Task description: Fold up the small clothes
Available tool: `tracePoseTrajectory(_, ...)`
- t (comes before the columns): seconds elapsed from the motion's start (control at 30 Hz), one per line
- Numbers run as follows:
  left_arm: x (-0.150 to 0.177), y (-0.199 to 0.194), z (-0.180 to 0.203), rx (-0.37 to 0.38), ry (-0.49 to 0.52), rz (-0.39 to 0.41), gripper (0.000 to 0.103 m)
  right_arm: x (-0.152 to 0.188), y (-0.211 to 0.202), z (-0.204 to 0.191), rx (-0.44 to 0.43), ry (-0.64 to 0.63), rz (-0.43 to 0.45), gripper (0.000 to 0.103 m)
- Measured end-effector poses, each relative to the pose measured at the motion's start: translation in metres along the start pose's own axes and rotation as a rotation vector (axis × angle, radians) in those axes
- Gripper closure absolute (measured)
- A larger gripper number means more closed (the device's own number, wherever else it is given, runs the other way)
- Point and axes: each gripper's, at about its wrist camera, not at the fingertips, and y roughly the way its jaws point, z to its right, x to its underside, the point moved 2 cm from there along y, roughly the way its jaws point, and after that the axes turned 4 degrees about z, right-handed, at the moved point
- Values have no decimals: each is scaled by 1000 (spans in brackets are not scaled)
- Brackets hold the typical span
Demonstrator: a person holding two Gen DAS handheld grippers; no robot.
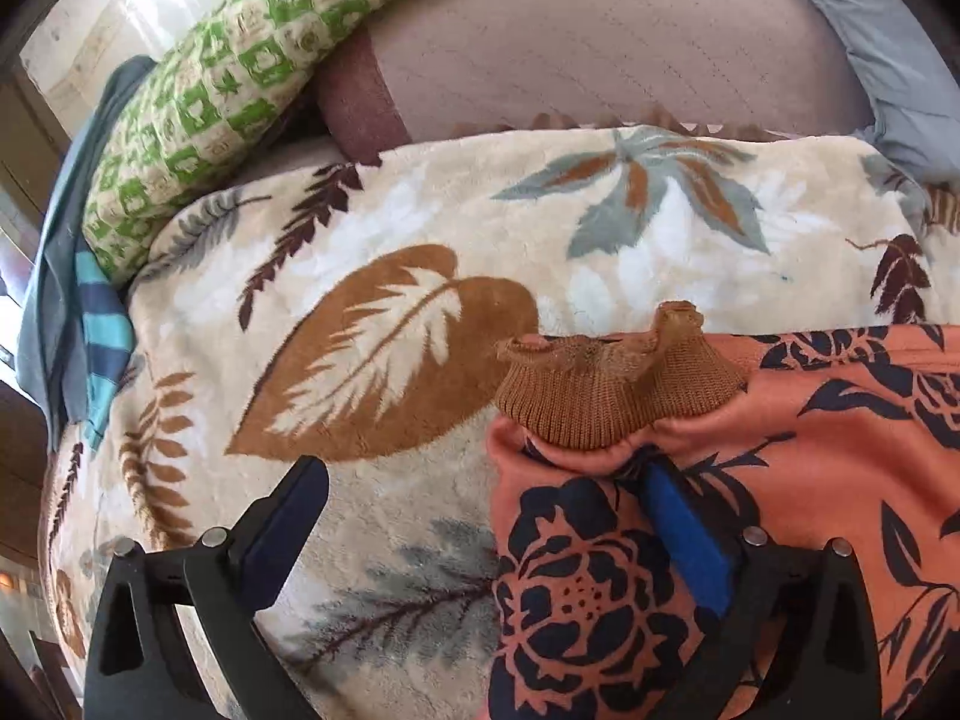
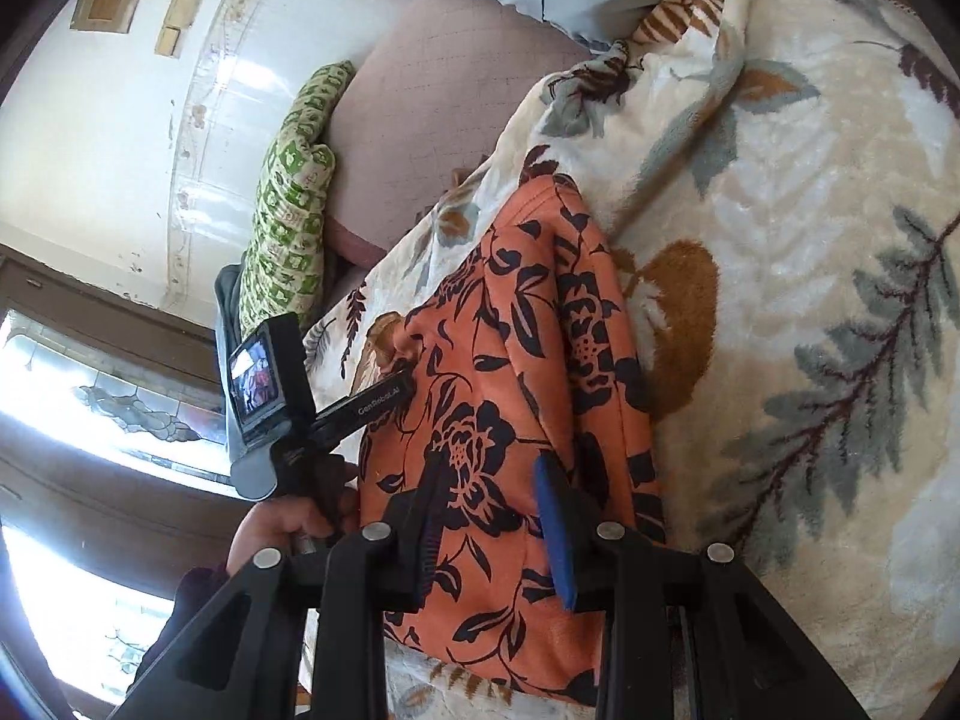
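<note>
A small orange garment with dark flower print (image 1: 780, 468) lies on a leaf-patterned fleece blanket (image 1: 390, 228). Its brown ribbed cuff (image 1: 606, 396) is bunched at the garment's left edge. My left gripper (image 1: 486, 504) is open; its right finger lies on the orange cloth just below the cuff, its left finger on bare blanket. In the right wrist view the garment (image 2: 510, 372) runs away from me. My right gripper (image 2: 492, 492) has its jaws closed in on a raised fold of the orange cloth. The left gripper's body (image 2: 336, 408) and hand show at the garment's left edge.
A green patterned pillow (image 1: 240, 78) and a teal striped cloth (image 1: 102, 330) lie at the left. A mauve mattress (image 1: 600, 42) and grey bedding (image 1: 888, 42) lie behind the blanket. A wall and window (image 2: 90, 396) are to the left.
</note>
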Motion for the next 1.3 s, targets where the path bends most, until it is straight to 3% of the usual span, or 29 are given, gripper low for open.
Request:
tracePoseTrajectory(0.17,10,-24,-30,122,-65,23,0,-4,8,-4,-8,10,17,71)
tracePoseTrajectory(0.33,62,-71,-31,172,-32,99,0,3,10,-23,-72,-20,22,71)
tracePoseTrajectory(0.4,87,-75,-22,144,53,98,0,11,24,-27,-29,-39,-24,71)
tracePoseTrajectory(0.47,99,-81,-19,134,92,118,0,21,49,-17,100,-25,-112,71)
tracePoseTrajectory(0.57,96,-112,-18,99,151,121,0,20,43,-22,91,0,-66,71)
tracePoseTrajectory(0.73,101,-195,-32,9,228,328,0,20,24,-49,39,-99,17,70)
tracePoseTrajectory(0.87,108,-246,-50,-47,207,420,0,24,8,-75,21,-175,96,70)
tracePoseTrajectory(1.03,117,-290,-68,-64,157,502,0,38,-14,-103,23,-243,196,70)
tracePoseTrajectory(1.3,128,-315,-85,-79,110,525,0,56,-26,-128,-12,-306,235,70)
